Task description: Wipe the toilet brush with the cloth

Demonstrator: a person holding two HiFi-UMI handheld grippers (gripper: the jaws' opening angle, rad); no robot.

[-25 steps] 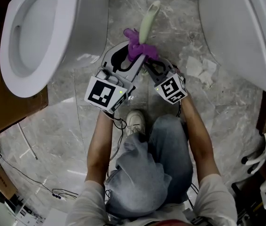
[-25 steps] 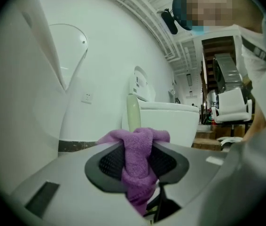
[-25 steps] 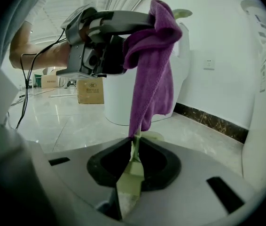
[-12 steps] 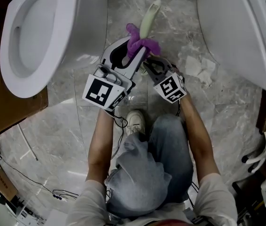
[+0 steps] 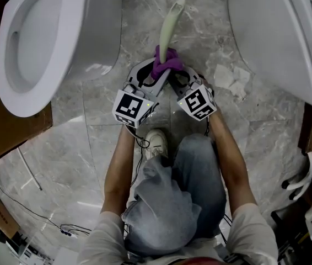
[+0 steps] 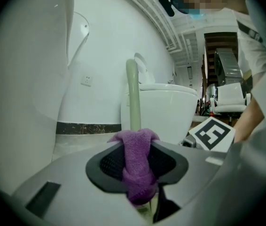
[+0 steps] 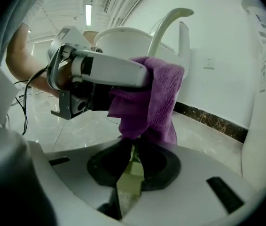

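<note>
Purple cloth (image 5: 166, 61) wraps the pale-green toilet brush (image 5: 167, 26), whose long axis rises away from the person between 2 toilets (image 5: 46, 37). The left gripper (image 6: 140, 171) clenches the cloth; the right gripper (image 7: 132, 166) grasps the brush's near end.

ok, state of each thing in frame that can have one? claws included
pale green plastic toilet brush: gripped at its near end, shaft wrapped in cloth
purple terry cloth: bunched round the brush shaft, pinched
left claw: shut on the cloth
right claw: shut on the brush's end
white ceramic toilet: bowl uncovered
white paper scrap: crumpled, on the floor
</note>
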